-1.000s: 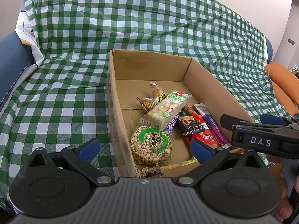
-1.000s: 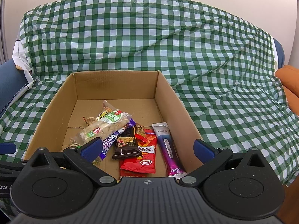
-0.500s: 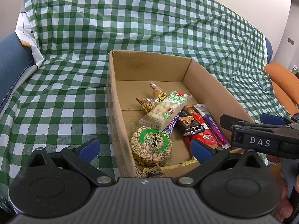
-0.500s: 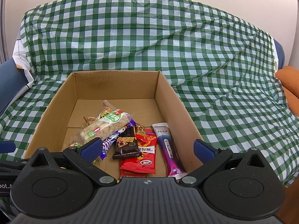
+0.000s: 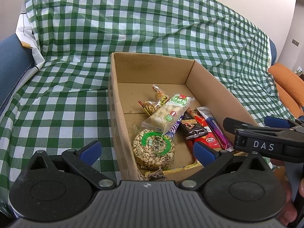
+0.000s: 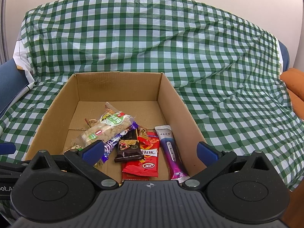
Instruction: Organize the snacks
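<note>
An open cardboard box (image 6: 167, 102) is seen resting on a green-and-white checked cloth (image 6: 218, 66) draped over a sofa-like seat. All the visible snacks lie inside the box, gathered toward its near half.

In the left wrist view, a round puffed-grain cake (image 5: 153, 149) in a clear wrapper with a green ring label lies at 6 o'clock of the box floor, close to the left wall. A long nougat-like bar (image 5: 169, 114) with a green label is laid slantwise above it, its lower end overlapping the cake. A small cracker packet (image 5: 154, 104) is tucked behind the bar, toward 11 o'clock.

In the right wrist view, a purple-and-white wrapped bar (image 6: 114, 144) is partly covered by the nougat-like bar. A dark brown chocolate-type packet (image 6: 129, 148) lies on a red snack packet (image 6: 144, 166), and a purple-to-magenta stick sachet (image 6: 172, 152) lies alongside the right wall, at 5 o'clock.

The left gripper (image 5: 147, 149) is held with its fingers spread wide and nothing between them — it hovers over the box's near left corner. The right gripper (image 6: 150, 151) is likewise spread wide and unloaded, above the near edge of the box.
</note>
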`<action>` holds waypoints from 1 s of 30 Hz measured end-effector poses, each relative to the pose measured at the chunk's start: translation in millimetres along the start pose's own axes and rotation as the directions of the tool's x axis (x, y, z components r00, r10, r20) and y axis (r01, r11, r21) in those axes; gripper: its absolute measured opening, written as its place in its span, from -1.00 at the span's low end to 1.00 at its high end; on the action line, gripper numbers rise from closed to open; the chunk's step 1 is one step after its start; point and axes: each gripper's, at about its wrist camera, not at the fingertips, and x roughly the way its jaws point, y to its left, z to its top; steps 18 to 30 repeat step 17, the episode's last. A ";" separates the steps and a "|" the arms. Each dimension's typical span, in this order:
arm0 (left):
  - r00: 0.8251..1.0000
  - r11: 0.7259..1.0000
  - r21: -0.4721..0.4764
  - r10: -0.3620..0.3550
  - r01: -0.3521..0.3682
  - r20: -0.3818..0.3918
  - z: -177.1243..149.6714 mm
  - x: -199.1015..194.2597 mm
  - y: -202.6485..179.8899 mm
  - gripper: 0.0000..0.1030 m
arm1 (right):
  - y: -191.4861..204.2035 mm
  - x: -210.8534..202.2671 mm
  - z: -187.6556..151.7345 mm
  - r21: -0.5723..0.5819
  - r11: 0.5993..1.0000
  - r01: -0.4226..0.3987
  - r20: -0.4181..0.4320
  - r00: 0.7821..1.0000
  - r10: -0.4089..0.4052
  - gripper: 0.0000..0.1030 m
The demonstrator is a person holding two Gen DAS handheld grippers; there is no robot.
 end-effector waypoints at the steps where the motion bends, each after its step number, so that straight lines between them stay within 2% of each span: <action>1: 1.000 1.000 0.000 0.000 0.000 0.000 -0.1 0.0 -0.1 0.99 | 0.2 0.1 0.0 0.000 1.000 0.000 0.000 1.000 0.000 0.99; 30: 0.999 1.000 0.015 -0.013 0.013 0.033 4.4 -4.9 -3.3 0.99 | -1.1 -4.0 3.0 0.020 1.000 -0.005 0.010 1.000 0.005 0.99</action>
